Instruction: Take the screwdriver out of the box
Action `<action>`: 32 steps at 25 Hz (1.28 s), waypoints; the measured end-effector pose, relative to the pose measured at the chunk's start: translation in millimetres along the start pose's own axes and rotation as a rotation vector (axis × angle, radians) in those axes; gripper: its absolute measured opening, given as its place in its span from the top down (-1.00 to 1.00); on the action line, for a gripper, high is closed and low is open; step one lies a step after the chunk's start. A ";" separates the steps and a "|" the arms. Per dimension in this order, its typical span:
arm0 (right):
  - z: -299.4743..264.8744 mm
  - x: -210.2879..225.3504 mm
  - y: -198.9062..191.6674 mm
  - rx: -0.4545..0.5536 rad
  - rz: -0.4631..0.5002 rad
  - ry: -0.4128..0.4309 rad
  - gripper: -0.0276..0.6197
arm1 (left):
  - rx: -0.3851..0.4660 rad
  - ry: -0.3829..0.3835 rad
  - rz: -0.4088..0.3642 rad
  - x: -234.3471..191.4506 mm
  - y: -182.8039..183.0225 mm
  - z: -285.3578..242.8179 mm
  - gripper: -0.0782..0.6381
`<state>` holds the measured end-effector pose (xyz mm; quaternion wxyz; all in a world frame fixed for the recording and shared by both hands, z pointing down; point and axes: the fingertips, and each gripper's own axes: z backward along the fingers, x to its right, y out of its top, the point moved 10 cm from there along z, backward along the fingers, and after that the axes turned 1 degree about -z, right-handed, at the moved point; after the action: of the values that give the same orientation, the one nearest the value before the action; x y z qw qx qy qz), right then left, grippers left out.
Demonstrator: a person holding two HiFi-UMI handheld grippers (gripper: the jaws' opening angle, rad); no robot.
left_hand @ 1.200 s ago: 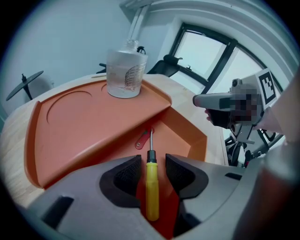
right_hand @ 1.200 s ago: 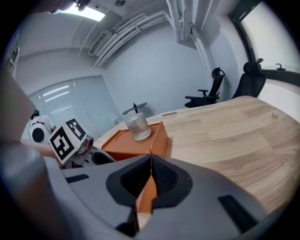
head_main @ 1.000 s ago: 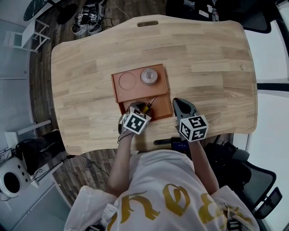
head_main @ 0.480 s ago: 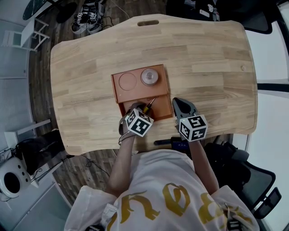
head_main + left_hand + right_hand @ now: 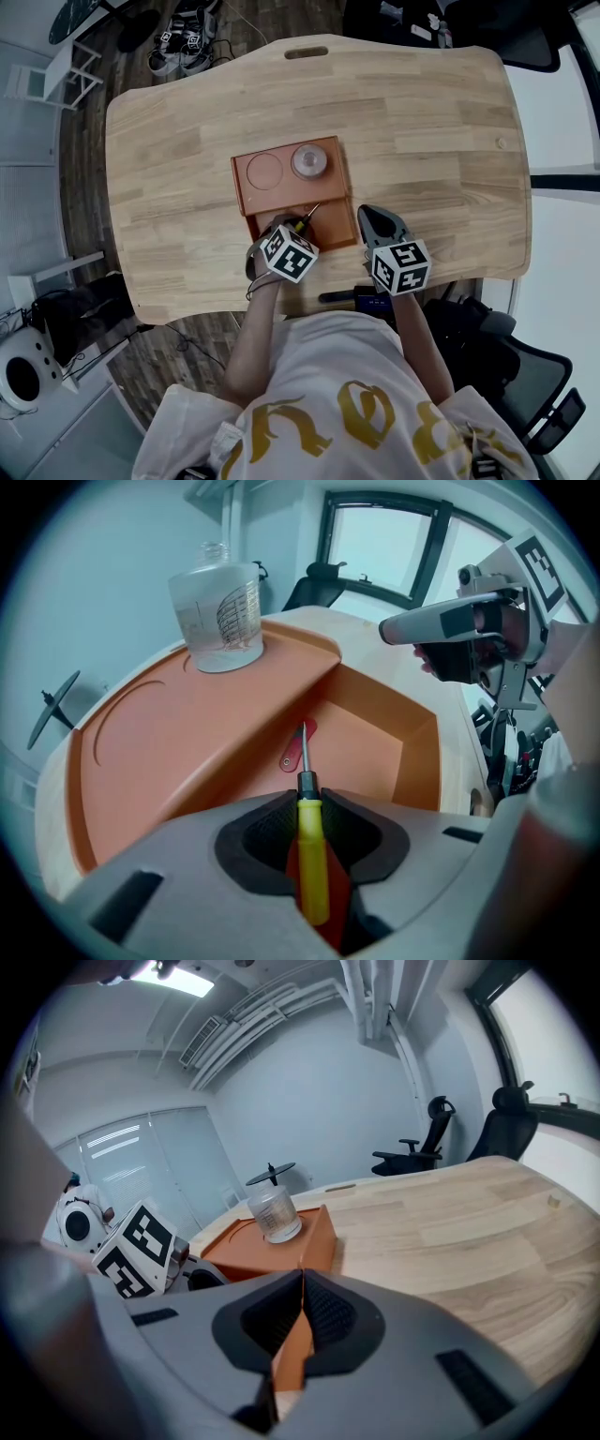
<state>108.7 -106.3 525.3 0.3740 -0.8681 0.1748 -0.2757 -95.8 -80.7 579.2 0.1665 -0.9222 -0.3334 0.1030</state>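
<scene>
Left gripper (image 5: 305, 794): jaws closing, dark pads either side of the screwdriver (image 5: 312, 855), touching its yellow handle near the black collar. Thin metal shaft sticks out past the jaw tips & points into the lower compartment of the orange box (image 5: 187, 752), w/ its tip over a small red piece (image 5: 292, 754) on the box floor. Screwdriver is inside the box.

Right gripper (image 5: 302, 1274): jaws together, nothing btwn them. It's over the wooden table (image 5: 450, 1232), just beside the box's right edge, not touching it.

Head view: left gripper (image 5: 284, 225) points steeply down into the near compartment of the box (image 5: 242, 183), screwdriver (image 5: 305, 217) angled up-right from it. Right gripper (image 5: 367, 214) sits just right of the box. A clear jar (image 5: 308, 159) stands upright on the box's far raised tier, beside a round recess (image 5: 265, 171). Box is near the middle of the table (image 5: 422, 122), twd the person's edge.
</scene>
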 end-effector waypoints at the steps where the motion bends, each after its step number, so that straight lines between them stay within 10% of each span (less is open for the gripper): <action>1: 0.7 -0.2 -0.1 0.001 -0.001 -0.001 0.88 | 0.000 0.003 -0.005 0.2 -0.2 0.1 0.56; 32: 18.9 -20.4 -0.4 0.060 -0.030 0.001 0.88 | 0.199 0.038 -0.065 9.5 0.8 35.2 0.56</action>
<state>104.2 -85.2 507.8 0.3956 -0.8589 0.1535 -0.2867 -98.7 -66.7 545.7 0.2668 -0.8916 -0.3480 0.1125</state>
